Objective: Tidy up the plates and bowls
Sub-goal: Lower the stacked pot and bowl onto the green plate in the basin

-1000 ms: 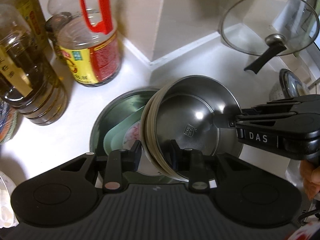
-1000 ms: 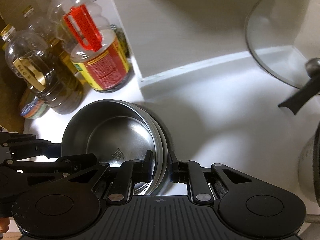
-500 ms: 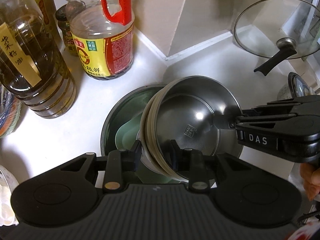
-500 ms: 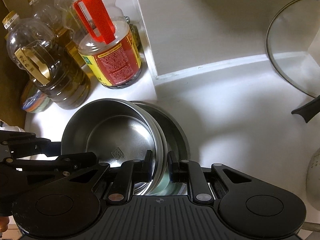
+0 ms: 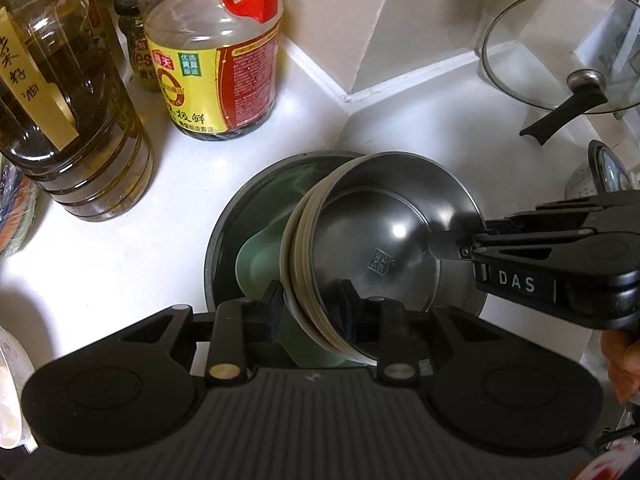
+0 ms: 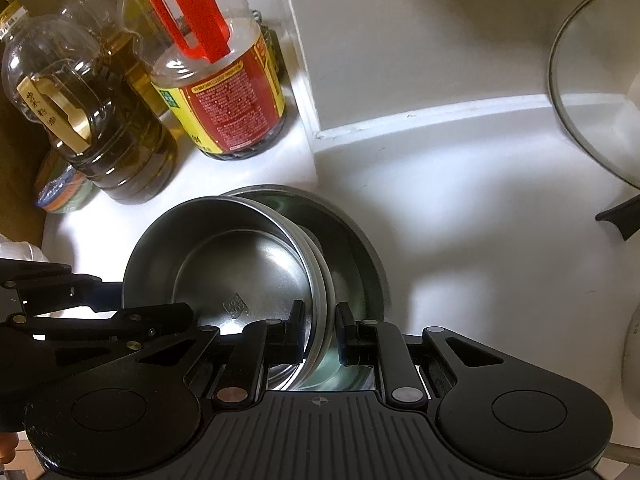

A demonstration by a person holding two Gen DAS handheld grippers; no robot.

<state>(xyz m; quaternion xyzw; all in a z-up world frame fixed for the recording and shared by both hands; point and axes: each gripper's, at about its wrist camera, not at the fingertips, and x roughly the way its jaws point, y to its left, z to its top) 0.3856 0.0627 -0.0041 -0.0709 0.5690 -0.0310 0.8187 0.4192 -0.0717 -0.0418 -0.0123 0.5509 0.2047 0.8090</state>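
Observation:
A stack of nested steel bowls (image 5: 384,248) (image 6: 240,264) hangs tilted just above a large steel basin (image 5: 224,240) (image 6: 360,240). A pale green plate (image 5: 256,256) lies in that basin. My left gripper (image 5: 312,304) is shut on the stack's near rim in the left wrist view. My right gripper (image 6: 320,320) is shut on the opposite rim, with the bowl edges between its fingers. Each gripper shows in the other's view: the right gripper (image 5: 456,246) at the stack's right edge, the left gripper (image 6: 120,300) at its left edge.
A soy sauce bottle (image 5: 216,68) (image 6: 224,92) with a red handle and a big oil bottle (image 5: 68,120) (image 6: 92,120) stand close behind the basin on the white counter. A wall corner (image 5: 344,96) juts out beside them. A glass lid (image 5: 560,52) leans at the back right.
Both grippers have carried the bowl stack toward the bottles and slightly down. More of the basin now shows beneath the stack. Neither grip has changed.

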